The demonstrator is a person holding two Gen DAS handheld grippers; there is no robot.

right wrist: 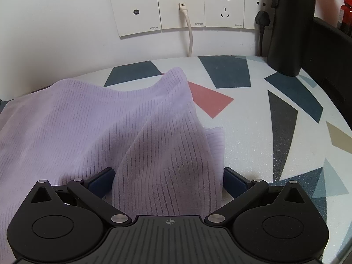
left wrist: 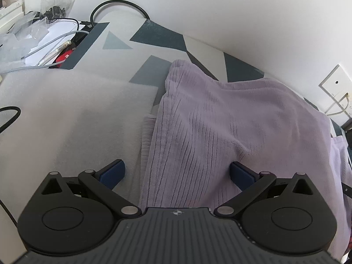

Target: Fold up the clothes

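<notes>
A lilac ribbed knit garment (left wrist: pixel 231 114) lies partly folded on a table covered with a geometric-patterned cloth (left wrist: pixel 66 121). My left gripper (left wrist: pixel 177 173) is open, its blue pads wide apart with a ridge of the garment's left edge lying between them. In the right wrist view the same garment (right wrist: pixel 99 121) fills the left and middle. My right gripper (right wrist: pixel 168 181) is open too, with a raised fold of the garment's right edge between its pads. A lower layer (right wrist: pixel 216 140) sticks out to the right under the fold.
Cables, plastic bags and a pen (left wrist: pixel 55 50) clutter the far left beside the table. A black cable (left wrist: pixel 118 4) loops at the wall. Wall sockets (right wrist: pixel 182 8) with a white cable sit behind the table. A black cylinder (right wrist: pixel 288 26) stands at the far right.
</notes>
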